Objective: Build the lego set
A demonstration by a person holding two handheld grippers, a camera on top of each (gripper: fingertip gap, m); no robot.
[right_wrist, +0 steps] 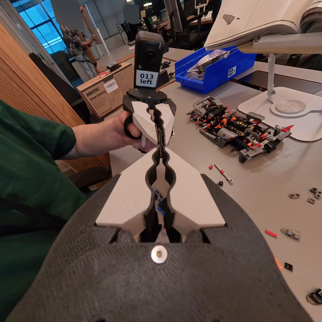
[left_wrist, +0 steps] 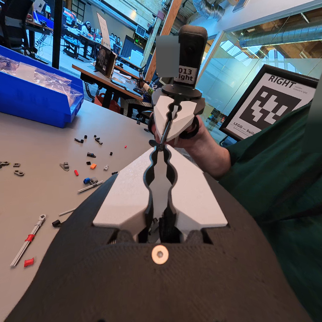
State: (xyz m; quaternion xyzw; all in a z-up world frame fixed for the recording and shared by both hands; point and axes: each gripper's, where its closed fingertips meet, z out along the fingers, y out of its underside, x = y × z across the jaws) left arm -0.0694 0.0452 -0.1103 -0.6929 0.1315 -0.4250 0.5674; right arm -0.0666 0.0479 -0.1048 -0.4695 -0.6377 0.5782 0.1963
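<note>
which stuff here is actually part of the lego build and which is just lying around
Part of the build:
- left tongs and right tongs, tip to tip, both pinching a thin dark axle piece
- half-built car
- loose pieces on the table
- open instruction booklet on its stand

Just lying about:
- cardboard box
- framed sign

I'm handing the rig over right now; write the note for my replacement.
Left gripper: shut on a small black connector, held in the air.
Right gripper: shut on a thin axle, its tip meeting the connector.
Things: part-built car and loose pieces lie on the table; blue bin behind.
Done: car partly assembled.
Left: seat axle in connector, likely; then continue building.
</note>
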